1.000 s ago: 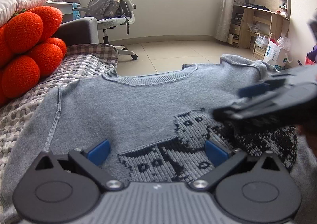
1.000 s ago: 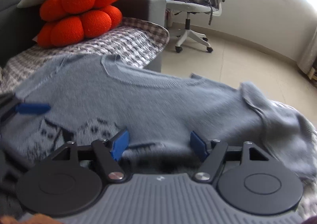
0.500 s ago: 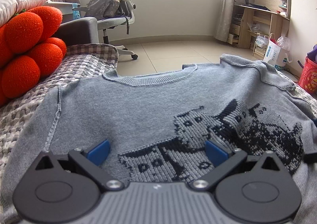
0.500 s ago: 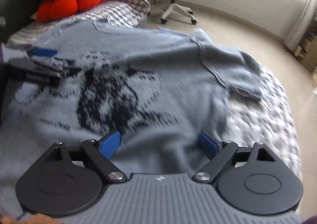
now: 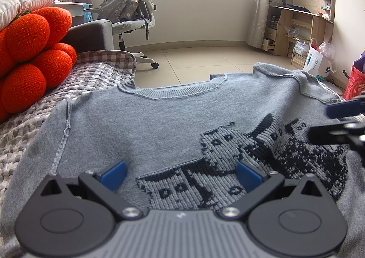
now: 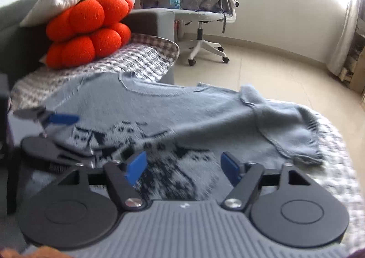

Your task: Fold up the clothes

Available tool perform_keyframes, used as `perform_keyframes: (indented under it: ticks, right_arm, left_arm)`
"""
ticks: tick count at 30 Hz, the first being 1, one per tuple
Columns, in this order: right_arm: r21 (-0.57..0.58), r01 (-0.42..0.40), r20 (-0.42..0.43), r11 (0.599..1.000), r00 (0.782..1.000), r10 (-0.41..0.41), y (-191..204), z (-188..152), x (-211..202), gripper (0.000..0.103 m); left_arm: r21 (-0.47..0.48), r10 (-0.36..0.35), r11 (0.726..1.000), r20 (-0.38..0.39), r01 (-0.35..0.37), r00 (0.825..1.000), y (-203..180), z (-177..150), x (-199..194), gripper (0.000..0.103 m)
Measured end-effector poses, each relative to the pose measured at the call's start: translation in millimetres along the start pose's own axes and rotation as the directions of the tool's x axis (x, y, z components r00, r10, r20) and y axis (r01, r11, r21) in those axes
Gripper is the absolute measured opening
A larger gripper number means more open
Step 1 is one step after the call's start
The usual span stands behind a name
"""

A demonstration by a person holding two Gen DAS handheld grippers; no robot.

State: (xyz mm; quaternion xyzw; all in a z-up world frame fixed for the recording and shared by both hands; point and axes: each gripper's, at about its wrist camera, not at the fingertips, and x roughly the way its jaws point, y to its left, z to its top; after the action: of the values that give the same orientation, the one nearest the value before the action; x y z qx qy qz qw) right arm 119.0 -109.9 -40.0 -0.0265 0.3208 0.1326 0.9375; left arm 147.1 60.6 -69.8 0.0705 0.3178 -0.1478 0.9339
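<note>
Blue pads on my left gripper [image 5: 180, 174] stand wide apart, released, low over the grey sweater [image 5: 173, 121] with only knit showing between them and nothing pinched. My right gripper [image 6: 183, 165] is also holding nothing; its jaws are closing as I look, over the dark cat pattern [image 6: 173, 173], and the pads do not press on the cloth that I can see. That view is smeared, so exactly how near the pads are to the wool I cannot tell. The sweater lies spread face up on a checked blanket [image 5: 91, 75] over the couch, collar [image 5: 173, 92] toward the room, one short sleeve [image 6: 294, 130] rumpled out to the right near the blanket's edge. From the left view the right gripper comes in at the far right, above the pattern. Orange cushions [image 6: 89, 30] sit stacked well beyond the collar, and an office chair [image 5: 130, 9] stands on the tiled floor. I judge no fold has been made yet. What worries me: if the right jaws shut here, mid-chest, they may catch just the top layer, or the blanket along with it, and lifting would drag the whole sweater askew. The knit is soft and stretchy, so a shallow pinch could slip out, and that rumpled sleeve could fold under crookedly.
</note>
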Motion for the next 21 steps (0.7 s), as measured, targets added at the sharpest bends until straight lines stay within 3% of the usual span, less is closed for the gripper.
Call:
perform_keyframes:
  ticks: [8, 17, 21]
  right_arm:
    - [0.04, -0.143, 0.012, 0.989, 0.99, 0.143, 7, 12, 35, 0.05]
    - [0.071, -0.125, 0.012, 0.99, 0.992, 0.125, 10, 10, 36, 0.051]
    - [0.104, -0.118, 0.027, 0.988, 0.993, 0.115, -1, 9, 24, 0.051]
  left_arm:
    - [0.005, 0.006, 1.0, 0.001, -0.006, 1.0, -1, 0, 1, 0.103]
    - [0.018, 0.045, 0.999, -0.019, -0.044, 0.999, -5, 0, -11, 0.103]
    - [-0.059, 0.019, 0.998, -0.033, -0.021, 0.999, 7, -6, -23, 0.103]
